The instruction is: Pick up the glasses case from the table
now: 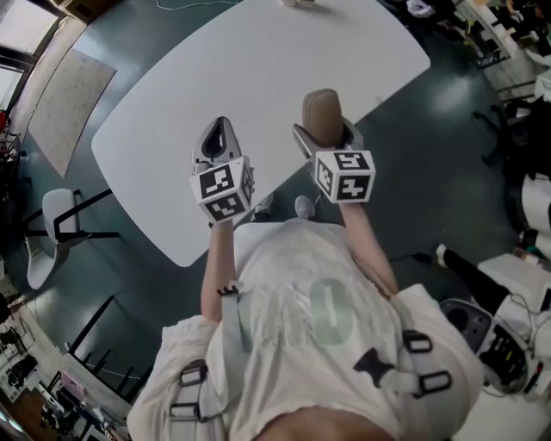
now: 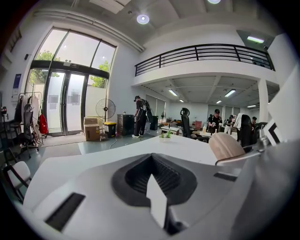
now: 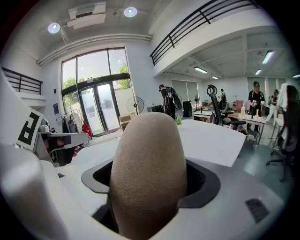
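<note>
The glasses case point(image 1: 323, 114) is tan, rounded and oblong. It stands upright between the jaws of my right gripper point(image 1: 325, 131), which is shut on it above the near edge of the white table point(image 1: 258, 69). In the right gripper view the case point(image 3: 147, 168) fills the middle, rising out of the right gripper point(image 3: 150, 190). My left gripper point(image 1: 217, 139) hovers beside it to the left, jaws together and holding nothing. From the left gripper view, the left gripper point(image 2: 154, 183) shows only its own dark recess, with the case point(image 2: 225, 145) off to the right.
A small object point(image 1: 301, 3) lies at the table's far edge. A white chair point(image 1: 47, 232) stands left of the table and a pale rug point(image 1: 69, 103) lies beyond it. Desks, office chairs and people fill the room behind.
</note>
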Demonstrator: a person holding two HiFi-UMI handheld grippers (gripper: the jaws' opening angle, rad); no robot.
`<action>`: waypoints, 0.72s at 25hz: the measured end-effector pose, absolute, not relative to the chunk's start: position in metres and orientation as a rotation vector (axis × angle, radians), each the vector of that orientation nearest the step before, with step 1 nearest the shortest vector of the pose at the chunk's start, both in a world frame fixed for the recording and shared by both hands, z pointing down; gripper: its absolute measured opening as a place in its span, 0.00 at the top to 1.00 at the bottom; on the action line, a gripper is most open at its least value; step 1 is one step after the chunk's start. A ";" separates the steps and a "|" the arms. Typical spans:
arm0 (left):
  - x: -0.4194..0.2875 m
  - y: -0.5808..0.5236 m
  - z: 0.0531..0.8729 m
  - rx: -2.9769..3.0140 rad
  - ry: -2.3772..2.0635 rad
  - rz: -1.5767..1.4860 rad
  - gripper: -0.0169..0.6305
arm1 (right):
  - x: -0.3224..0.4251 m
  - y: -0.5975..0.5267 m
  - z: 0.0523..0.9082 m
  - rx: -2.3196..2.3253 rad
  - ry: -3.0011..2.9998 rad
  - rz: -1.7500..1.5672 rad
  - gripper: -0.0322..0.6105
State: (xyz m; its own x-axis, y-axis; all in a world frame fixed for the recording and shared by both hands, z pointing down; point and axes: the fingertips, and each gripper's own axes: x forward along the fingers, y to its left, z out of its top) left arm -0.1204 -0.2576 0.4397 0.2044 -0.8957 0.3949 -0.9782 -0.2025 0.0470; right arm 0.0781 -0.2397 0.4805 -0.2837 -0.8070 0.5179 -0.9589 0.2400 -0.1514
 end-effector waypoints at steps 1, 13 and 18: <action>-0.121 -0.256 0.441 2.193 -1.770 0.410 0.97 | 0.078 -0.239 0.482 1.631 -2.181 0.645 0.35; -0.135 -0.249 0.444 2.177 -1.771 0.394 0.97 | 0.065 -0.232 0.482 1.641 -2.175 0.648 0.35; -0.137 -0.247 0.444 2.175 -1.766 0.387 0.97 | 0.062 -0.232 0.481 1.638 -2.172 0.642 0.35</action>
State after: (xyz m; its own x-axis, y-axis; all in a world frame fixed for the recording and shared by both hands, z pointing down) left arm -0.1370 -0.2470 0.4437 0.2024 -0.8949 0.3977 -0.9792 -0.1904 0.0699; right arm 0.0617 -0.2319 0.4808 -0.2740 -0.8054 0.5255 -0.9617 0.2310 -0.1474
